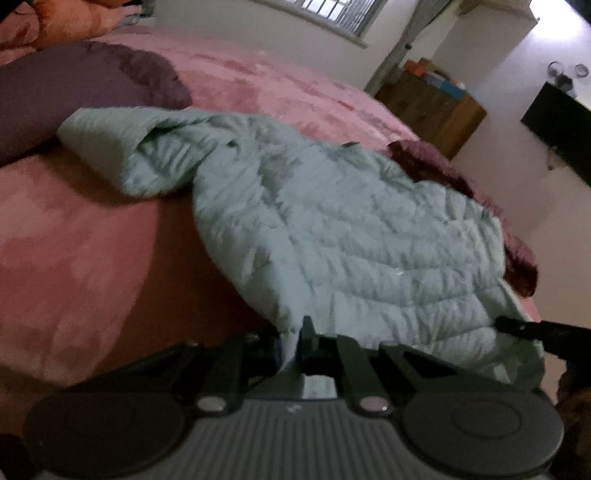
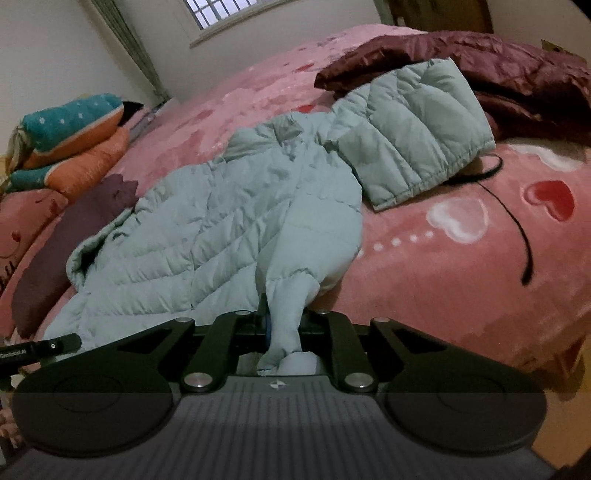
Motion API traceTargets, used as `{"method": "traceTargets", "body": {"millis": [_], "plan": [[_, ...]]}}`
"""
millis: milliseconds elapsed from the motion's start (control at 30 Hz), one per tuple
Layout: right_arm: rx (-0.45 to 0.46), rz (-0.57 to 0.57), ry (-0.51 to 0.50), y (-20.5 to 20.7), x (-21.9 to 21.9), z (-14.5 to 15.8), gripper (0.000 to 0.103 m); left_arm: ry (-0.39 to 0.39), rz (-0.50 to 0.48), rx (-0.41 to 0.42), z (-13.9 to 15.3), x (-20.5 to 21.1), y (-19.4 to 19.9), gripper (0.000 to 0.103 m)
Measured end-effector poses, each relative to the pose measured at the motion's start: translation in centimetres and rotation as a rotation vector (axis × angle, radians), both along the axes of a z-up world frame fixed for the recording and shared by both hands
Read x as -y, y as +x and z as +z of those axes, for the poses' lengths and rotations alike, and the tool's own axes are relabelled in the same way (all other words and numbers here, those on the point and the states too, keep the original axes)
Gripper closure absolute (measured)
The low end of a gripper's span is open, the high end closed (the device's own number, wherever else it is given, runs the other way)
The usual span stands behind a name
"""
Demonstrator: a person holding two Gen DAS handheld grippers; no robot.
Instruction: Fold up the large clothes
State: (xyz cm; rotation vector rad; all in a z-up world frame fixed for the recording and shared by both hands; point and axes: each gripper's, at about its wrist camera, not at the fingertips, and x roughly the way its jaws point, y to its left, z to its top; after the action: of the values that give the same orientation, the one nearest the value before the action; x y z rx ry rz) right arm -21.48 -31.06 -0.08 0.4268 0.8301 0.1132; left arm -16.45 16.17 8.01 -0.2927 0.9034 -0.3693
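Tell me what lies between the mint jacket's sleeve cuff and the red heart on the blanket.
In the right wrist view, between sleeve cuff and red heart: bare pink blanket crossed by a thin black cord.

Both wrist views sit low and close at the near edge of the pink plush bed blanket point(image 1: 258, 85), looking toward 12 o'clock across it. Each has the pale green quilted puffer jacket point(image 1: 332, 236) right before its lens. Shared: jacket, barred window point(image 2: 218, 13), dark maroon quilted coat point(image 2: 498, 62).

Jacket point(image 2: 229, 221): pale mint, quilted. Blanket point(image 2: 443, 258): pink, red and white hearts. Quilt point(image 2: 517, 74): maroon. Pillow point(image 1: 74, 88): dark purple. Claws: black.
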Motion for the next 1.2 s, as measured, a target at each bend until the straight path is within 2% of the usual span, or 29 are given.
{"method": "traceTargets", "body": {"millis": [233, 300, 333, 367, 400, 433, 467, 567, 633, 733, 767, 800, 967, 1100, 1200], "plan": [[-0.115, 0.000, -0.084, 2.1, -0.9, -1.4, 0.088, 0.106, 0.019, -0.108, -2.0, -0.6, 0.2, 0.097], [-0.149, -0.020, -0.111, 2.7, -1.0, -1.8, 0.072, 0.120, 0.032, -0.114, -2.0, -0.6, 0.3, 0.097], [-0.148, -0.025, -0.114, 2.9, -0.9, -1.8, 0.070, 0.120, 0.036, -0.113, -1.8, -0.5, 0.5, 0.097], [-0.140, -0.034, -0.114, 3.0, -0.8, -1.7, 0.063, 0.124, 0.043, -0.109, -1.6, -0.5, 0.5, 0.096], [-0.130, -0.048, -0.114, 3.0, -0.5, -1.6, 0.044, 0.132, 0.049, -0.103, -1.3, -0.5, 0.5, 0.096], [-0.120, -0.063, -0.123, 2.8, -0.2, -1.4, 0.036, 0.140, 0.052, -0.097, -1.1, -0.5, 0.4, 0.095], [-0.108, -0.076, -0.134, 2.8, 0.0, -1.3, 0.033, 0.150, 0.054, -0.086, -0.8, -0.4, 0.5, 0.094], [-0.067, -0.119, -0.114, 2.6, 1.2, -1.1, 0.033, 0.190, 0.063, -0.038, 0.5, -0.2, 0.1, 0.087], [-0.042, -0.163, -0.080, 2.6, 2.2, -1.3, 0.029, 0.201, 0.073, 0.001, 1.5, -0.2, -0.1, 0.078], [0.013, -0.237, -0.010, 2.5, 4.1, -1.6, 0.022, 0.164, 0.078, 0.069, 3.3, 0.1, 0.1, 0.069], [0.032, -0.271, 0.019, 2.6, 4.9, -1.7, 0.016, 0.152, 0.074, 0.089, 3.8, 0.5, 0.3, 0.066], [0.047, -0.300, 0.044, 2.4, 5.6, -1.9, 0.013, 0.145, 0.070, 0.103, 4.1, 0.9, 0.4, 0.060], [0.118, -0.436, 0.145, 3.5, 8.5, -3.1, 0.013, 0.129, 0.003, 0.174, 5.1, 4.8, 1.5, 0.044], [0.165, -0.478, 0.146, 4.5, 9.3, -3.6, 0.013, 0.139, -0.026, 0.216, 5.3, 8.0, 2.7, 0.037], [0.206, -0.483, 0.106, 5.7, 9.4, -3.7, 0.010, 0.124, -0.042, 0.233, 5.1, 9.8, 3.7, 0.036]]}}
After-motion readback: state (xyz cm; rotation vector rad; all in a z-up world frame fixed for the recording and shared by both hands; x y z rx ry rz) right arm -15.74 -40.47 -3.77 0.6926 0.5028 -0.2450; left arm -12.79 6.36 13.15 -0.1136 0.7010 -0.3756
